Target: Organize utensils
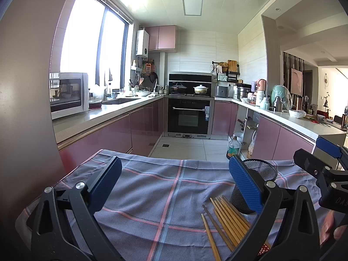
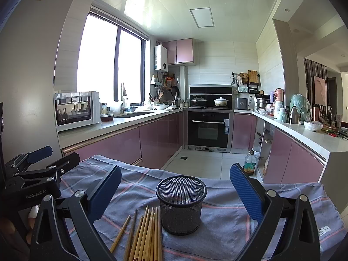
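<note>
Several wooden chopsticks (image 2: 146,232) lie loose on a grey checked cloth (image 2: 228,206), just left of an upright, empty black mesh cup (image 2: 181,204). In the left wrist view the chopsticks (image 1: 226,221) lie at the lower right, and the mesh cup (image 1: 260,171) is partly hidden behind the right blue pad. My left gripper (image 1: 176,187) is open above bare cloth (image 1: 152,195), left of the chopsticks. My right gripper (image 2: 176,193) is open, the cup between its blue pads in the image, nothing gripped. Each gripper shows at the edge of the other's view.
The cloth-covered table stands at the near end of a kitchen aisle. Pink cabinets (image 2: 156,139) run along both sides, with an oven (image 2: 208,128) at the far end. A bottle (image 2: 250,163) stands on the floor by an open cabinet at the right. A microwave (image 2: 76,111) sits on the left counter.
</note>
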The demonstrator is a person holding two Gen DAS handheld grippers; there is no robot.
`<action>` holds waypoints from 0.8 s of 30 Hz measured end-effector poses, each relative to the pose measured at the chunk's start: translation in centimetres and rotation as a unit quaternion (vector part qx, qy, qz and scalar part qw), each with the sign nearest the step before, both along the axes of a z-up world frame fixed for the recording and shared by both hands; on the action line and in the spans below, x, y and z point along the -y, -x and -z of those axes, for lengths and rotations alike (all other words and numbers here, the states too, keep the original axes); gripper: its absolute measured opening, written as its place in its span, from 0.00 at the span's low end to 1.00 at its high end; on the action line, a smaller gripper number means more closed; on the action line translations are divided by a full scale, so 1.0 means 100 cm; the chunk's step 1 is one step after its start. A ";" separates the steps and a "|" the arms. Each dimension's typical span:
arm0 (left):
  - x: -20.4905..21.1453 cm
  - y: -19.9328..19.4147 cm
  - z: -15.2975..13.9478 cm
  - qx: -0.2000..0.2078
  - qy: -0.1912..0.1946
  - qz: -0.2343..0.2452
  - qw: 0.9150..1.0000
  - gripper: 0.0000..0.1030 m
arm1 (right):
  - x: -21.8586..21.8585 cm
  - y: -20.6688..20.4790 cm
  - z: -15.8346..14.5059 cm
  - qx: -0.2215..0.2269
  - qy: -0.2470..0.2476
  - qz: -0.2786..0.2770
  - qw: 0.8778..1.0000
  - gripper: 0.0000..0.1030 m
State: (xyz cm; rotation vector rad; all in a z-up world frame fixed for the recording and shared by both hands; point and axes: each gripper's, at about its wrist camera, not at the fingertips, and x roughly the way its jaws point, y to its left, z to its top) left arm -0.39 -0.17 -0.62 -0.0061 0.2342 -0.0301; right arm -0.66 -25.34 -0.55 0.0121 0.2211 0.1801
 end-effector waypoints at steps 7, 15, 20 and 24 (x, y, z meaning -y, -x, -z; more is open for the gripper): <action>0.000 -0.002 0.000 -0.002 0.002 0.001 1.000 0.94 | 0.000 0.000 0.000 -0.001 0.000 0.000 1.000 0.94; 0.002 -0.002 0.000 -0.006 0.002 0.002 1.000 0.94 | 0.000 -0.001 -0.002 -0.004 -0.002 -0.003 1.000 0.94; 0.003 -0.002 0.000 -0.007 0.002 0.003 1.000 0.94 | 0.001 -0.003 -0.002 -0.004 -0.003 -0.004 1.000 0.94; 0.003 -0.002 0.000 -0.008 0.002 0.004 1.000 0.94 | 0.001 -0.003 -0.002 -0.005 -0.004 -0.005 1.000 0.94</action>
